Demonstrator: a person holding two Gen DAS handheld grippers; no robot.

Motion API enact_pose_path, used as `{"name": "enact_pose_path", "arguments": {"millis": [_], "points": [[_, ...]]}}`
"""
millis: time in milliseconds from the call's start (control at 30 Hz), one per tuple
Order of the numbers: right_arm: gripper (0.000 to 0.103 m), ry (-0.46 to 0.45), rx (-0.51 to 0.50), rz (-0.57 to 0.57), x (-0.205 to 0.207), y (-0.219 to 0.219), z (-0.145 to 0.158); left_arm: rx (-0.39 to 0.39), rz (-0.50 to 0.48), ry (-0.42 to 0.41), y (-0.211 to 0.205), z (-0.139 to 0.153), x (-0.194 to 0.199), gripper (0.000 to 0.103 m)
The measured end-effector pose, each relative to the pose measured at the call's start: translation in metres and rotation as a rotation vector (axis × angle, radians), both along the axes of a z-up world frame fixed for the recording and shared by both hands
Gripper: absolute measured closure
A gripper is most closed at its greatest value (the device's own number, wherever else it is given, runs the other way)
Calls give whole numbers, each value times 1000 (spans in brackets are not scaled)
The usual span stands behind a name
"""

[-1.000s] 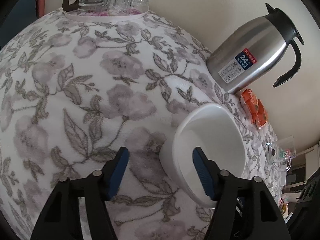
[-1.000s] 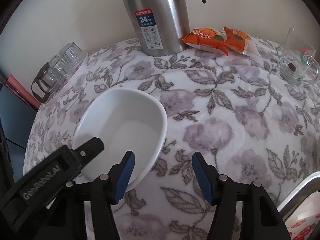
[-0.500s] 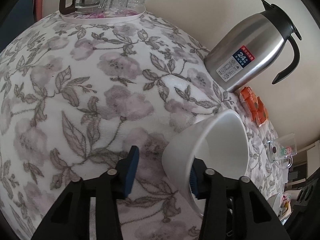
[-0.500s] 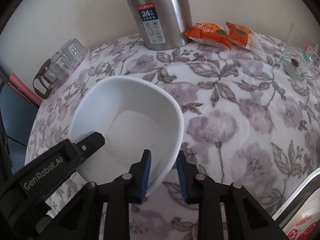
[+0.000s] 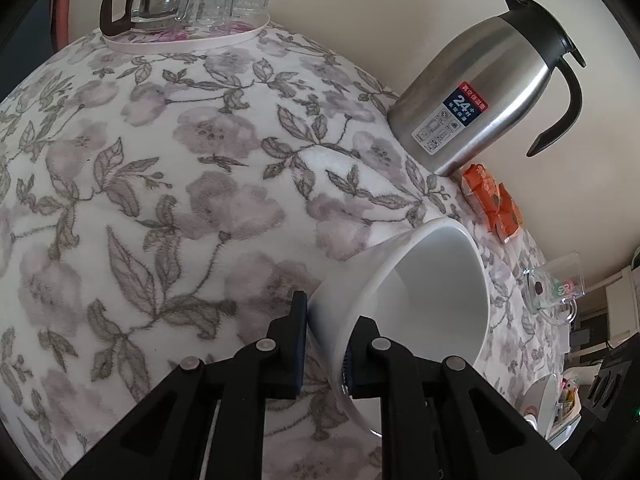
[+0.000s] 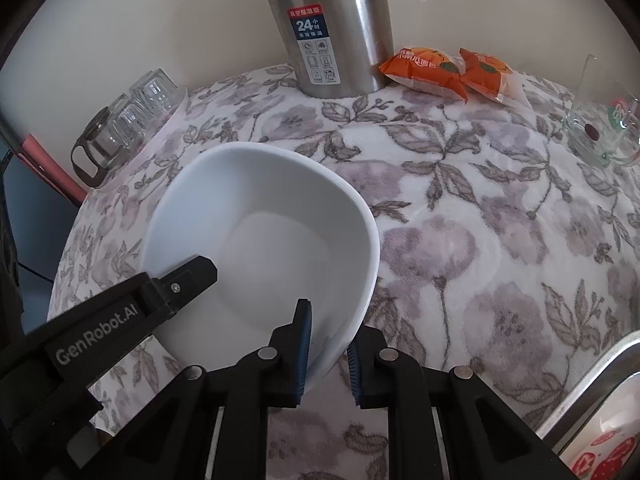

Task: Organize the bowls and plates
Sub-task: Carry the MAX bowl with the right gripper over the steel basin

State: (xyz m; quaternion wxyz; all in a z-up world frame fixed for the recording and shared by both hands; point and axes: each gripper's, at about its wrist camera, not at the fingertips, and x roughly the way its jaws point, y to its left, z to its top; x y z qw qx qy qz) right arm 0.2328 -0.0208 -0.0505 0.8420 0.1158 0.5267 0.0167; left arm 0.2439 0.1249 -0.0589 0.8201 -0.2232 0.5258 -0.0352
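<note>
Bowl (image 6: 260, 240), white glazed ceramic, sits tilted on the table (image 6: 480, 240); both the left hand-held gripper (image 5: 324, 344) and right hand-held gripper (image 6: 328, 344) have just closed, clamping opposite rim walls. Rigid, slippery, breakable: lift evenly.

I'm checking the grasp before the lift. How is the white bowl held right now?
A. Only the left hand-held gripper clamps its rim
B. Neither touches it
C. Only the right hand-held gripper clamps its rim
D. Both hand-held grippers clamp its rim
D: the left hand-held gripper and the right hand-held gripper each have their pads closed on the wall of the white bowl, one pad inside and one outside.
</note>
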Motion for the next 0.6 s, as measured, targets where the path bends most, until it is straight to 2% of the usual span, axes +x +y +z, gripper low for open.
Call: {"name": "enact_pose_path", "arguments": {"millis": [200,600], "points": [[85,-45,0,-16,-9,-7,21,-5,-25,-38,-4,21,-4,87],[85,-166,20,-71,-50,-36,88,4,-120,-175,-32,93,-31,87]]}}
